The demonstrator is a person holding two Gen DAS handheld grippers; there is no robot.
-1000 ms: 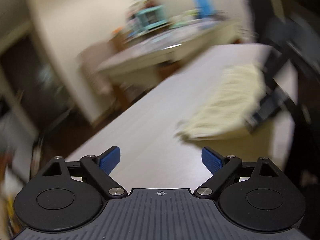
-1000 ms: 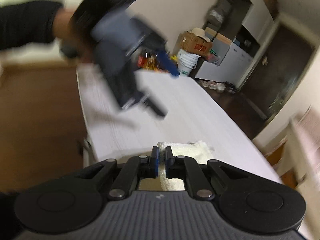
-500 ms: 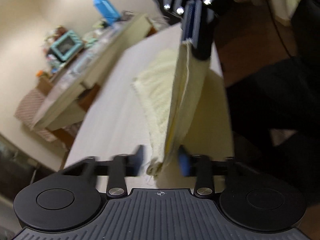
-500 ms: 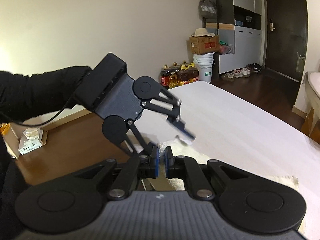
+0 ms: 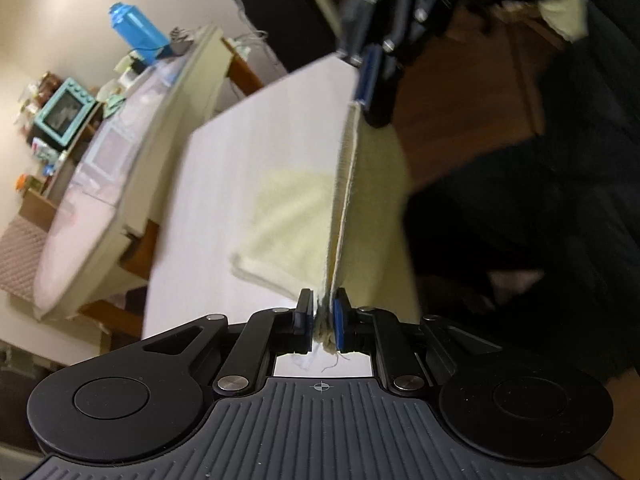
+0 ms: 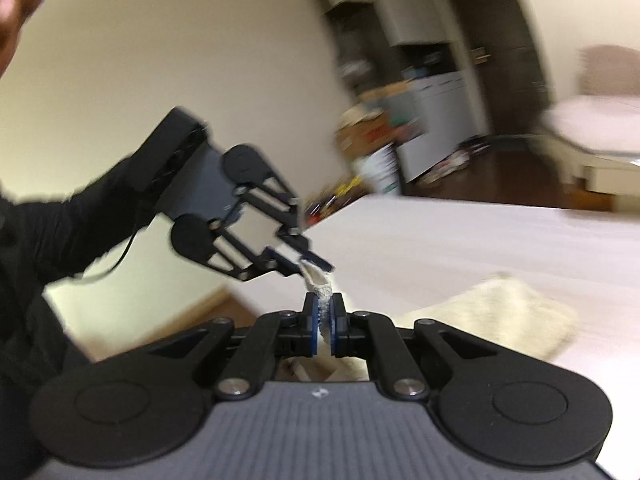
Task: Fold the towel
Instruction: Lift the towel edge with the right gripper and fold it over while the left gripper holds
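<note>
A pale yellow towel (image 5: 288, 216) hangs over the white table (image 5: 240, 168), its top edge stretched taut between my two grippers. My left gripper (image 5: 323, 322) is shut on one corner of the towel. My right gripper (image 6: 324, 326) is shut on the other corner; it also shows at the top of the left wrist view (image 5: 376, 80). In the right wrist view the left gripper (image 6: 308, 262) holds its corner just beyond my fingers, and the rest of the towel (image 6: 504, 312) lies on the table (image 6: 460, 240).
A second table (image 5: 120, 168) with a teal box (image 5: 62, 112) and a blue bottle (image 5: 138, 34) stands to the left. Dark wooden floor (image 5: 472, 100) lies off the table's right edge. Cabinets and boxes (image 6: 400, 128) stand along the far wall.
My left gripper has gone from open above the table to shut on a towel corner. Both grippers have lifted the towel edge, and the views have swung round.
</note>
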